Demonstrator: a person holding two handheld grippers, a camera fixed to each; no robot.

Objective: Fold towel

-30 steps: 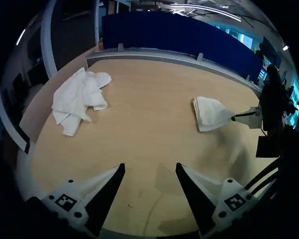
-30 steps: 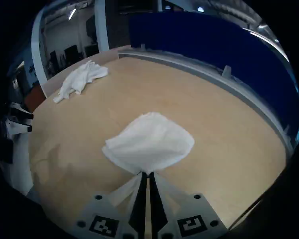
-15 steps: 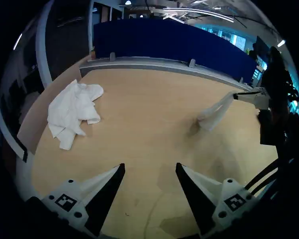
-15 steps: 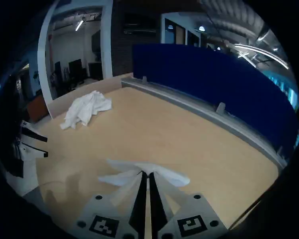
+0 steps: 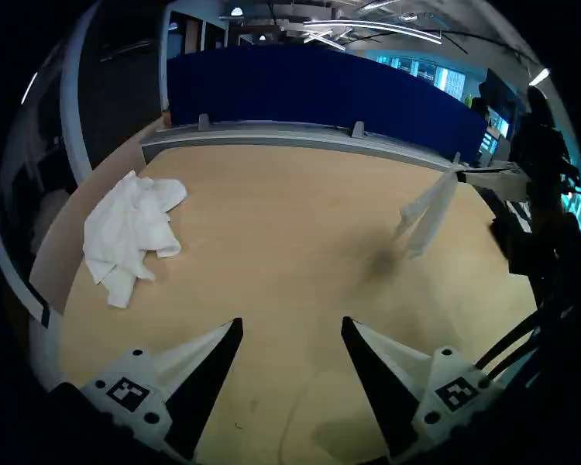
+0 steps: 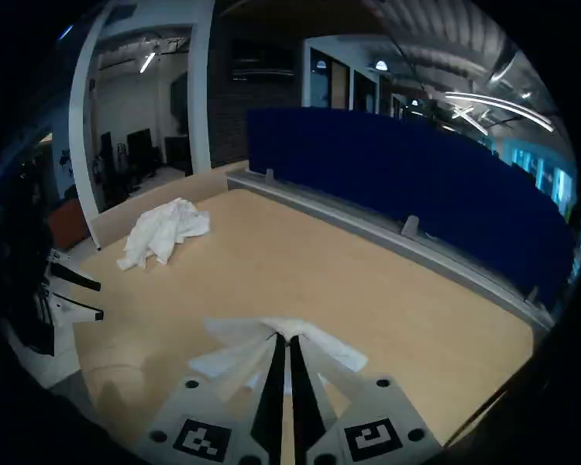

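Dim room, cool overhead light, strong fisheye bend
Strip lights [image 5: 368,25] glow on the ceiling; a soft shadow [image 5: 381,263] lies toward the desk's [image 5: 290,209] right edge; straight lines bow outward, far background soft

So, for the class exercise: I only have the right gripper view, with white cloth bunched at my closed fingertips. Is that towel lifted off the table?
Observer: Yes. The left gripper view shows the towel hanging loose from the right gripper, its lower end apparently clear of the table, with its shadow off to one side.
Operator: And the left gripper?
Observer: Its fingers are wide apart, holding nothing, above the table.
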